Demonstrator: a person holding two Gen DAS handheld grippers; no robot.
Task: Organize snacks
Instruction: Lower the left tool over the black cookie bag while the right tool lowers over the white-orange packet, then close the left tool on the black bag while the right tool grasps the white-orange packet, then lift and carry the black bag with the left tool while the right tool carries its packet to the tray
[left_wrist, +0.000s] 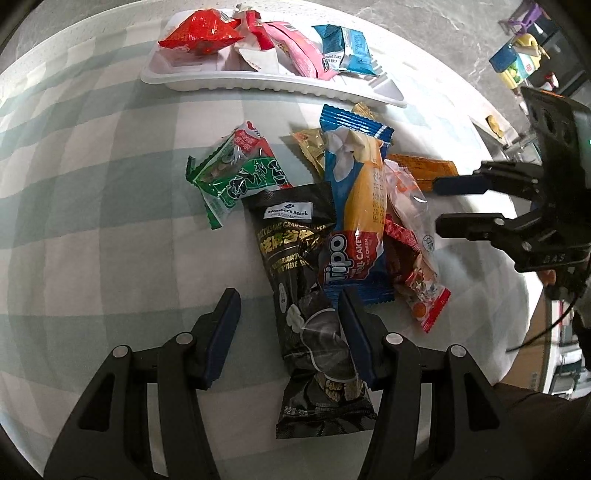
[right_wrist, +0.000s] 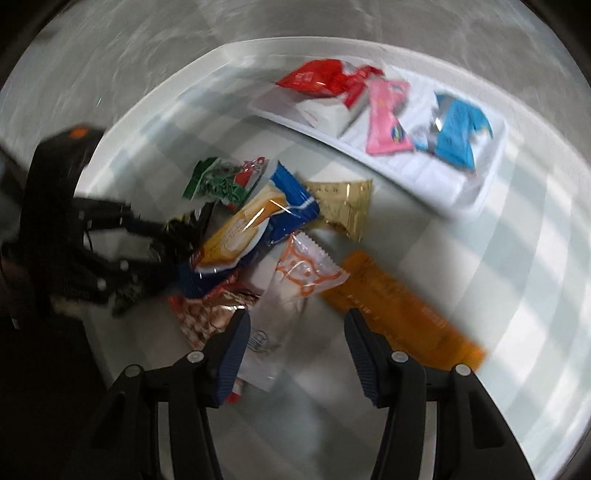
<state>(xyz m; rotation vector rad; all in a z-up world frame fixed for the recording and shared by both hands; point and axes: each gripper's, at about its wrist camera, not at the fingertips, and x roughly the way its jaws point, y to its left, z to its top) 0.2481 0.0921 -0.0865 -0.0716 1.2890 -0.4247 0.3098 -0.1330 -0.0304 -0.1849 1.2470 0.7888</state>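
**Both grippers poised over the snack pile**

Loose snacks lie heaped on the checked-cloth surface (left_wrist: 92, 184), just before the white plastic tray (left_wrist: 258, 83), which holds four packets. The left gripper (left_wrist: 288, 332) stands with jaws released astride the black foil cracker packet (left_wrist: 295, 258), pads not pressing. The right gripper (right_wrist: 295, 354) hangs spread over the clear white-and-orange wrapper (right_wrist: 295, 280), beside the long orange bar (right_wrist: 399, 306).

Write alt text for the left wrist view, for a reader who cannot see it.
The left gripper hangs with open jaws over a black snack packet at the near edge of a loose pile of wrapped snacks on a checked cloth. Behind the pile, a white tray holds red, pink and blue packets. The right gripper reaches in from the right, open and empty.
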